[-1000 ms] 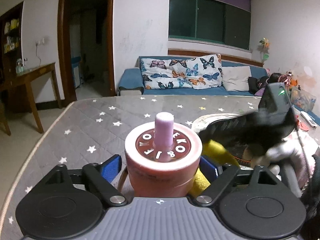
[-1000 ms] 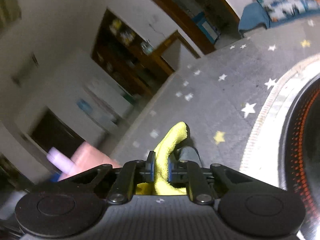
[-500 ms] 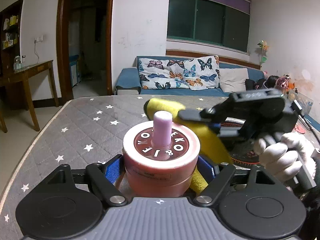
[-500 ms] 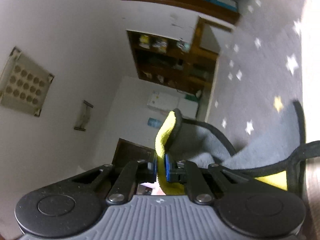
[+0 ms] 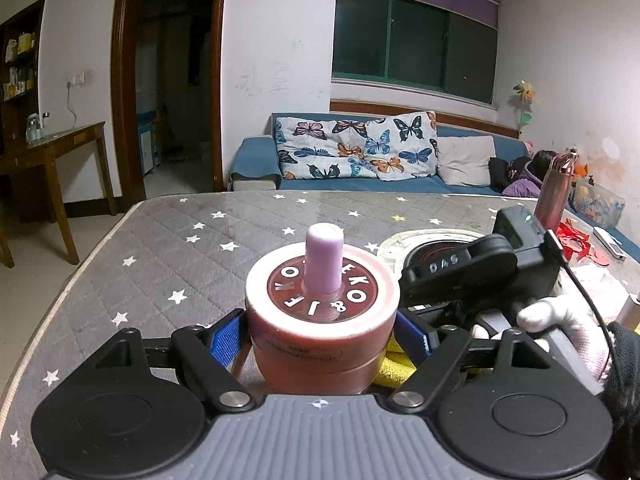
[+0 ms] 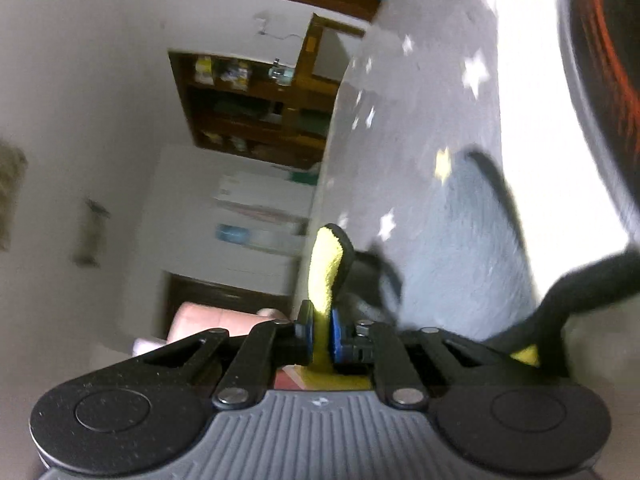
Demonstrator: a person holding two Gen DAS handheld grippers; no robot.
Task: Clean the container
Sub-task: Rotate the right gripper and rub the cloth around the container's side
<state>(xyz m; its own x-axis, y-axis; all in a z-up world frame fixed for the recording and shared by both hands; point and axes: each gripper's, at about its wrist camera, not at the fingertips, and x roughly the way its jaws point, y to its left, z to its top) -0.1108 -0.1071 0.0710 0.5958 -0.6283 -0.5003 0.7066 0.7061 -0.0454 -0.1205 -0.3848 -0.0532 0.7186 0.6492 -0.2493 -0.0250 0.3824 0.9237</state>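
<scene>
Cloth (image 6: 326, 268) dropped beside container (image 5: 322, 320), right claw (image 6: 319, 336) crowding

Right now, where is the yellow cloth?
The yellow cloth is pinched in the right gripper; in the left wrist view it shows low beside the pink container's right side.

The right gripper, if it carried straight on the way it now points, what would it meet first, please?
Probably nothing solid soon: the right gripper, shut on the yellow cloth, points past the star-patterned cover edge toward the far wall. The picture is blurred, so depth is uncertain.
</scene>
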